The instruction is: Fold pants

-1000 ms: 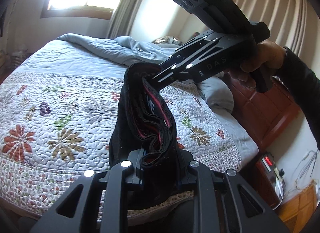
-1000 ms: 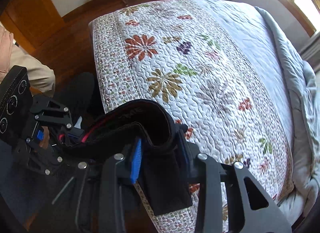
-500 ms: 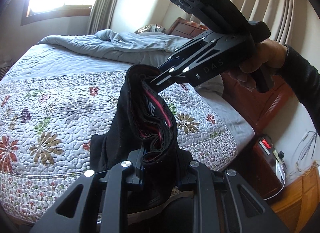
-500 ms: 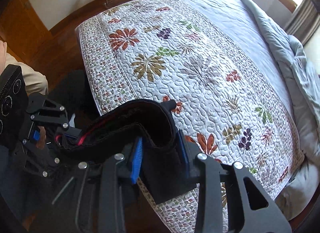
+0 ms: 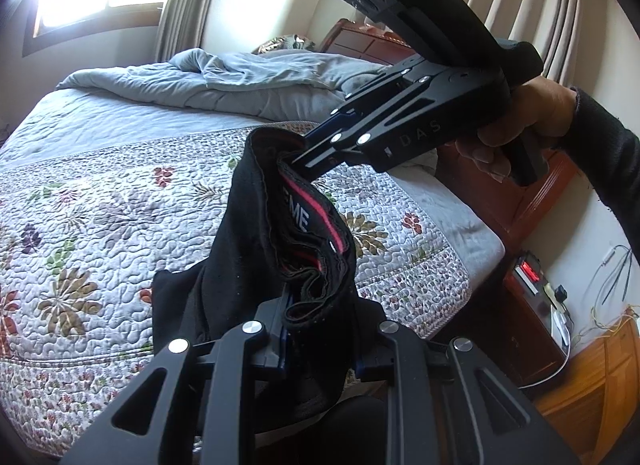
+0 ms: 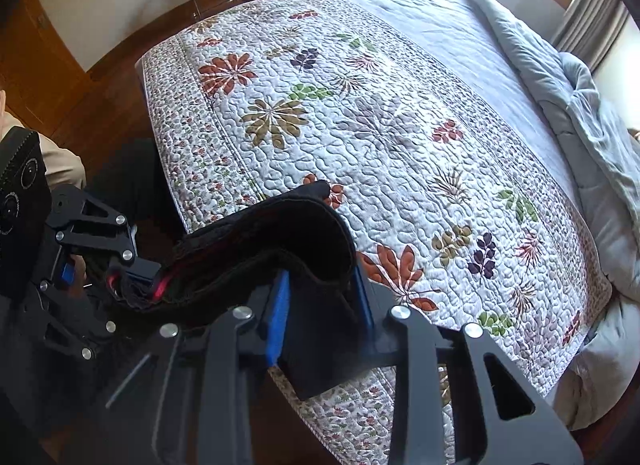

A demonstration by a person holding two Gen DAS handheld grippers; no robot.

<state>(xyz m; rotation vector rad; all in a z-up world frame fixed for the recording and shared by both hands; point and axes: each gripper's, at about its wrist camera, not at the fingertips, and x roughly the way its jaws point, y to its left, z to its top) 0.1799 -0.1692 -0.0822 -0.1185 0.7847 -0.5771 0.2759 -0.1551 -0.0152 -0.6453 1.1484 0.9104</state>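
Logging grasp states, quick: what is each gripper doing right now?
Left gripper: shut on the black pants at the waistband.
Right gripper: shut on the pants' waistband too.

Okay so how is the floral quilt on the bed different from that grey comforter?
The floral quilt is patterned with coloured leaves and flowers; the grey comforter is plain. The quilt lies spread flat and smooth, while the comforter is rumpled and bunched toward the headboard end. The quilt shows fine stitched texture; the comforter shows loose folds. Both lie on the bed.
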